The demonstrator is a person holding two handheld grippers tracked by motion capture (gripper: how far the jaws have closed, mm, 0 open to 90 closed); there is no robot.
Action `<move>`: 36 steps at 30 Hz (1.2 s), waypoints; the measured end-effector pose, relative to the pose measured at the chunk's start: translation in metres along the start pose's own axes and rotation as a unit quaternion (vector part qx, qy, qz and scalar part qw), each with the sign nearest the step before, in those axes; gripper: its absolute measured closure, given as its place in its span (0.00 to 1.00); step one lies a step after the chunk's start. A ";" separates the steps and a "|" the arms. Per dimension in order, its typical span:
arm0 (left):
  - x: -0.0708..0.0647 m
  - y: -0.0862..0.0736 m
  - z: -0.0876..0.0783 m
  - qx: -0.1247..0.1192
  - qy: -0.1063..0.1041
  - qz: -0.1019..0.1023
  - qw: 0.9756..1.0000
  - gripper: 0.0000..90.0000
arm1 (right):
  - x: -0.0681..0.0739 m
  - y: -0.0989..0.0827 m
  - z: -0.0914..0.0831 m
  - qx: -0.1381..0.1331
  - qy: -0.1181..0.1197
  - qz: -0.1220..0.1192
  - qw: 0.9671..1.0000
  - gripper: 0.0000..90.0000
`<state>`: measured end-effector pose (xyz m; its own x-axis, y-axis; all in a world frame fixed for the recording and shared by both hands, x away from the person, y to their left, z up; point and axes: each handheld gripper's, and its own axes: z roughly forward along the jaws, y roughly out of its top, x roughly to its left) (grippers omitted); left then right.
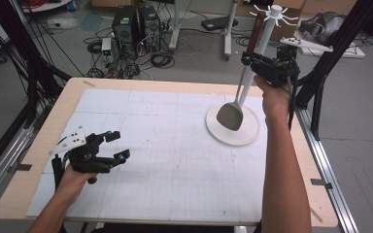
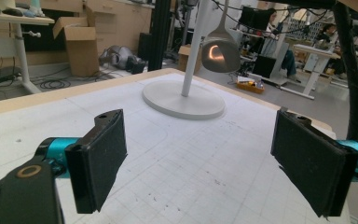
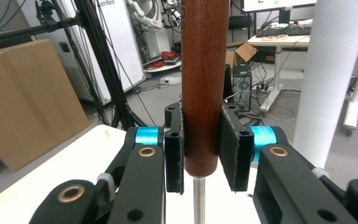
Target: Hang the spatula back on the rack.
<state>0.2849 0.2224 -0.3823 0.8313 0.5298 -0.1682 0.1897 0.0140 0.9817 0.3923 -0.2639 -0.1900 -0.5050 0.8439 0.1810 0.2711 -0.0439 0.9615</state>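
right gripper [image 3: 203, 154] pinches the spatula [image 1: 231, 115] by its brown wooden handle, pads pressed on both sides. spatula hangs upright, blade just above the round base [image 1: 245, 135] of the white rack [image 1: 272, 22], beside its pole. left gripper [image 1: 117, 145] rests low over the table [image 1: 175, 160], jaws spread wide, nothing between them.

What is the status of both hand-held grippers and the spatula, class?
Right hand-held gripper shut on spatula by its wooden handle, blade hanging over the white stand's base. Left hand-held gripper open, nothing between its jaws. Stand's pole close beside spatula.
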 end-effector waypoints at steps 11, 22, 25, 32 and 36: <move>0.000 0.000 0.000 0.000 0.001 -0.002 1.000 0.20 | -0.008 -0.002 -0.002 -0.001 -0.020 0.004 1.000 0.82; 0.002 -0.002 -0.001 0.000 0.006 -0.004 1.000 0.20 | -0.009 -0.015 -0.019 -0.015 -0.037 -0.013 0.999 0.59; 0.003 -0.003 -0.001 -0.002 0.008 -0.006 1.000 0.20 | -0.008 -0.025 -0.029 -0.009 -0.054 -0.028 0.998 0.50; 0.007 -0.008 -0.001 -0.003 0.024 -0.017 1.000 0.20 | -0.008 -0.065 -0.055 0.011 -0.055 -0.062 0.996 0.28; 0.010 -0.011 -0.003 -0.003 0.035 -0.017 0.999 0.20 | -0.008 -0.096 -0.069 0.021 -0.037 -0.077 0.996 0.22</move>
<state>0.2895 0.2297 -0.3944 0.7855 0.5872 -0.1956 0.2142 0.0387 0.9760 0.3144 -0.3034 -0.2695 -0.4822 0.8760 0.0140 0.2291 0.1107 0.9671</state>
